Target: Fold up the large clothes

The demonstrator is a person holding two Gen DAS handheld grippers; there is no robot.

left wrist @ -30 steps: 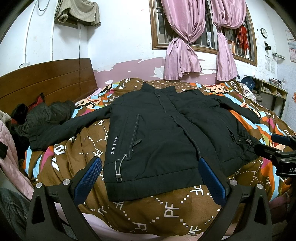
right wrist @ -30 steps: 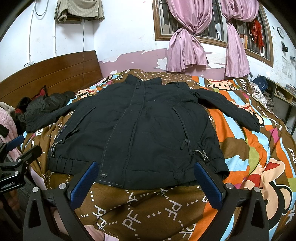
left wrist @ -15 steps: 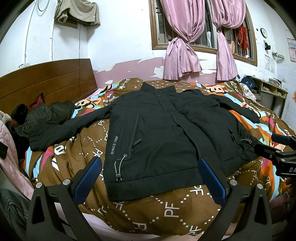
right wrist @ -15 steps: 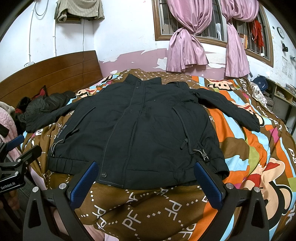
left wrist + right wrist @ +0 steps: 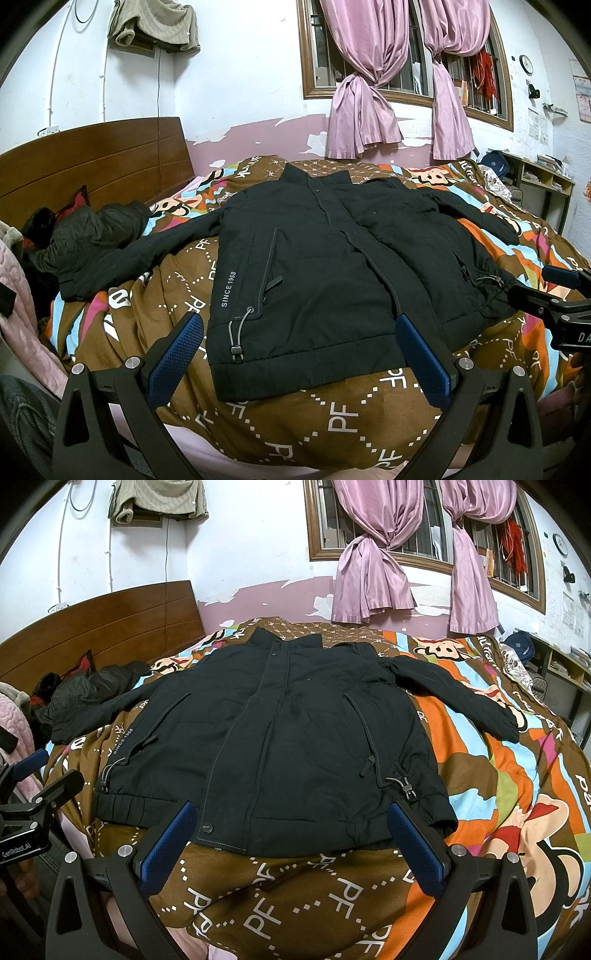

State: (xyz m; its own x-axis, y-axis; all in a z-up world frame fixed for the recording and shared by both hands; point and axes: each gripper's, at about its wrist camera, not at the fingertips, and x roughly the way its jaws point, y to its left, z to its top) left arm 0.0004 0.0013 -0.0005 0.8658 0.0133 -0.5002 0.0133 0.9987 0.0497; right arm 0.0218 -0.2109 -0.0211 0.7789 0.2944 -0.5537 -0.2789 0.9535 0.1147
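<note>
Black jacket (image 5: 325, 266) flat on bed (image 5: 258, 424), hem just ahead of both grippers. Left gripper (image 5: 301, 356) wide, empty; right gripper (image 5: 293, 843) likewise. Judgement: fold sleeves inward first, grip cuffs, keep body flat.

A home bedroom: a bed (image 5: 369, 413) with a cartoon-print cover and wooden headboard (image 5: 92, 162), pink curtains (image 5: 373, 550) tied at a barred window, peeling wall paint, clothes heaped beside the pillow end.
</note>
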